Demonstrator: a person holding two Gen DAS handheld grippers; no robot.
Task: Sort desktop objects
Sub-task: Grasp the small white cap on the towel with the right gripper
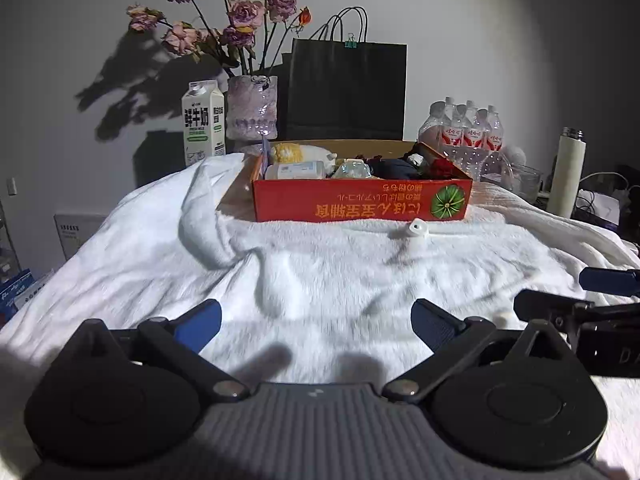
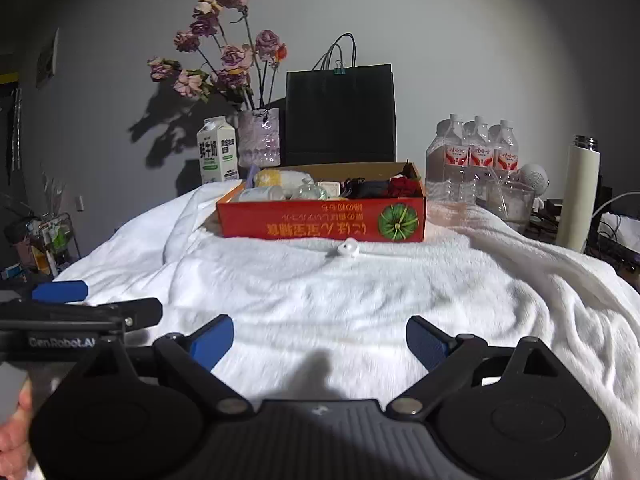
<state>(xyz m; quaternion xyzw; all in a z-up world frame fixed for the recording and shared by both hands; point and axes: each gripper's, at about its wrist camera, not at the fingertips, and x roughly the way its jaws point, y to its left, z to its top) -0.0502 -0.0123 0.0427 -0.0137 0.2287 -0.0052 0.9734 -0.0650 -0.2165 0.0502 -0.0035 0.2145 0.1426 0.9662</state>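
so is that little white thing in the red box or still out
Out. The small white object lies on the white blanket just in front of the red box, outside its front wall.

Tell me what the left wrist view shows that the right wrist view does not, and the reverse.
Only the left wrist view shows the blue packets at its lower left edge. Only the right wrist view shows a small cart of clutter at its left and part of a hand at its bottom left corner. Both share the red box of items, the small white cap lying before it on the white blanket, the milk carton, the black bag and both open grippers.
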